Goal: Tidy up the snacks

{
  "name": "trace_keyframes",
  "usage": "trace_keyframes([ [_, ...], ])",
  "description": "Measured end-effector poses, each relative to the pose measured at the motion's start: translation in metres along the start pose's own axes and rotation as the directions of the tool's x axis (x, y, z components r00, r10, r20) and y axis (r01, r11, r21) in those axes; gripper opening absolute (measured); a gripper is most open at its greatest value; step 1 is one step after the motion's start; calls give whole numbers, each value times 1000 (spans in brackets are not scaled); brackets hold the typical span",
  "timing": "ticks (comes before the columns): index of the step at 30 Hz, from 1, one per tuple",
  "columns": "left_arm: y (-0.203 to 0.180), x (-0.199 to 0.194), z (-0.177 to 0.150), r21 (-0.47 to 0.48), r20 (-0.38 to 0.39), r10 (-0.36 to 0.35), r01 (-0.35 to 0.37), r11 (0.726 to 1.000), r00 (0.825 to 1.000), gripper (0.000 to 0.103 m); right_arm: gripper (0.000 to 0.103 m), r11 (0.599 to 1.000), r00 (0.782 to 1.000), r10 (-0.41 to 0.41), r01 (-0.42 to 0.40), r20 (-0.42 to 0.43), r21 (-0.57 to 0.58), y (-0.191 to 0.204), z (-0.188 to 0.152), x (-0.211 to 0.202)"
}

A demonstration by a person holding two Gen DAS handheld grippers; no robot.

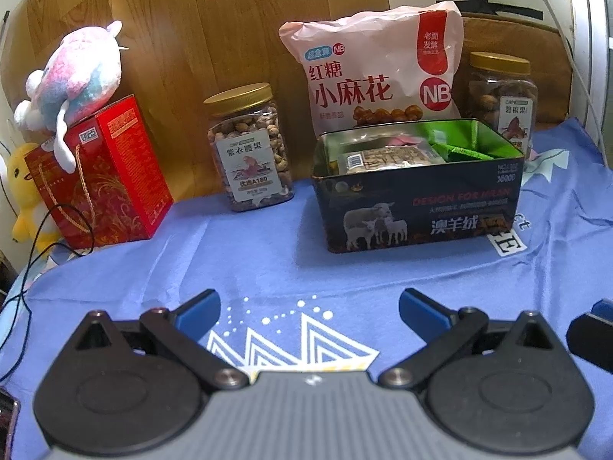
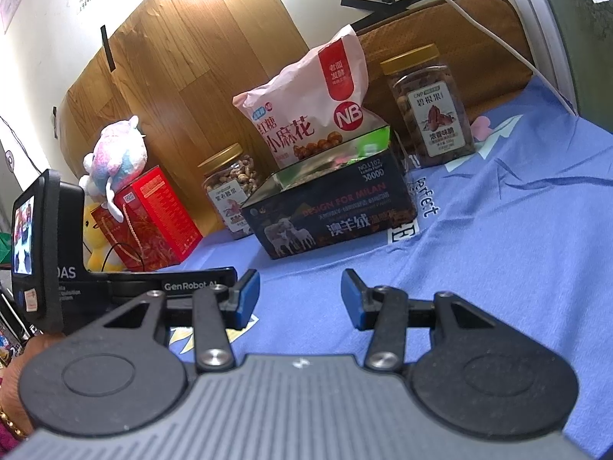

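Note:
A dark open tin (image 1: 417, 211) (image 2: 325, 214) printed with sheep stands on the blue cloth and holds several snack packets (image 1: 387, 159). Behind it leans a pink snack bag (image 1: 377, 73) (image 2: 306, 111). A gold-lidded jar of cashews (image 1: 249, 149) (image 2: 230, 184) stands to the tin's left, and a similar jar of pecans (image 1: 502, 96) (image 2: 429, 107) stands to its right. My left gripper (image 1: 309, 310) hovers open above the cloth, well short of the tin. My right gripper (image 2: 300, 295) is open too, with nothing between its blue pads.
A red gift box (image 1: 103, 176) (image 2: 153, 218) at the left carries a pink plush toy (image 1: 76, 76), with a yellow plush (image 1: 27, 191) beside it. A wooden board (image 1: 191, 38) backs the scene. The left gripper's body with its screen (image 2: 38, 249) sits at the right view's left.

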State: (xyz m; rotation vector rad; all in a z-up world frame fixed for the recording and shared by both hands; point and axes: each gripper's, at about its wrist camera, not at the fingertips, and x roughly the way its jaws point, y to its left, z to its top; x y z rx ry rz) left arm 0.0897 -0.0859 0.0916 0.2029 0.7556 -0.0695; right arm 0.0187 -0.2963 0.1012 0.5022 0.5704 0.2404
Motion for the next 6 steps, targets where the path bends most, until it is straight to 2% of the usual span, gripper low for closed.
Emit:
trace_keyframes([
  [6, -1, -3, 0, 3, 17, -9, 9, 1000, 1000, 103, 50, 1000, 1000, 0, 0, 0, -1, 0, 0, 0],
])
